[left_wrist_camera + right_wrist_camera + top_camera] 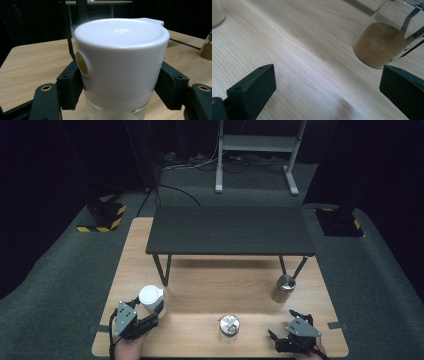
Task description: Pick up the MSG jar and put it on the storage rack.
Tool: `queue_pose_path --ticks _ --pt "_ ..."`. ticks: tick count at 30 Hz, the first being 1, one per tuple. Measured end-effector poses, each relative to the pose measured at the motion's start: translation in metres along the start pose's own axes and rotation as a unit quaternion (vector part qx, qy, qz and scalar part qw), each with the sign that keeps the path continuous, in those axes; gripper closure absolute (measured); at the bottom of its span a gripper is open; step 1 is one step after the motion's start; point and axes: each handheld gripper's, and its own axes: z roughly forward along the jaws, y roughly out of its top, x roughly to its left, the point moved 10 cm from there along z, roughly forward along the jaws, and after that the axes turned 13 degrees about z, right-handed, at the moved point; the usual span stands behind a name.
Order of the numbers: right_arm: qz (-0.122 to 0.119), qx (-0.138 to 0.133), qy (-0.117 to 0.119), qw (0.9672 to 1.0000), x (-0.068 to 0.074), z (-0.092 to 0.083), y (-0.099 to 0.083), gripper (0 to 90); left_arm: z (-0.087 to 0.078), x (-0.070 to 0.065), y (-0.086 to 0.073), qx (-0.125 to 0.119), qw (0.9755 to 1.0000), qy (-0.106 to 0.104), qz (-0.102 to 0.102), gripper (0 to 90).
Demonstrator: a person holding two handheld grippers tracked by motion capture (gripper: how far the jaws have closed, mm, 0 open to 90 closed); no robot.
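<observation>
A: High view, left to right: where are the tongs and what do they hold?

B: At the near left corner of the counter [200, 287], the left tongs [152, 316] are clenched around a white-lidded jar [151, 298]. In the left gripper view the two black jaws press on opposite sides of the jar, just below its white lid [121, 50], with the clear glass body between the pads.

A: Which way does the jar stand?

B: Upright. Its long axis is vertical, lid on top. A small yellow round spot [82, 63] on the lid's side faces left in the left gripper view, and a flat tab on the lid's rim points away from the camera.

A: And further right?

B: A jar with a silver lid [229, 326] stands near the front edge, between the two hands. A second metal-capped jar [285, 287] stands farther back on the right, near the leg of a dark raised shelf [230, 230].

A: The right tongs?

B: The right tongs [285, 332] rest at the near right corner, released, with nothing between the jaws. In the right gripper view a jar of brown powder [382, 43] sits ahead and to the right.

A: Which hand is nearer the white-lidded jar?

B: The left; it already grips it. I judge a lift towards the shelf depends on keeping the jar vertical.
</observation>
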Motion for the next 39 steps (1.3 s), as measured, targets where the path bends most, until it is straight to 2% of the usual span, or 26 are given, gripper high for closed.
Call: queue_pose_path --ticks 10,13,22,30,39 --pt "0.003 -0.002 0.000 1.0000 -0.001 -0.001 0.000 0.0 -0.009 0.004 0.024 -0.007 1.0000 0.001 -0.005 30.6" --pt "0.004 -0.003 0.000 1.0000 -0.001 -0.001 0.000 0.0 -0.011 0.006 0.030 -0.007 1.0000 0.005 -0.001 30.6" --pt "0.005 -0.003 0.002 1.0000 -0.001 -0.001 0.000 0.0 -0.013 0.004 0.045 -0.018 0.9998 0.000 0.006 30.6" --pt "0.005 -0.003 0.002 1.0000 -0.001 -0.001 0.000 0.0 -0.015 0.003 0.064 -0.033 0.9994 -0.006 0.004 30.6" --pt "0.005 -0.004 0.002 1.0000 -0.001 -0.001 0.001 0.0 -0.013 0.003 0.076 -0.038 0.9992 -0.005 0.009 30.6"
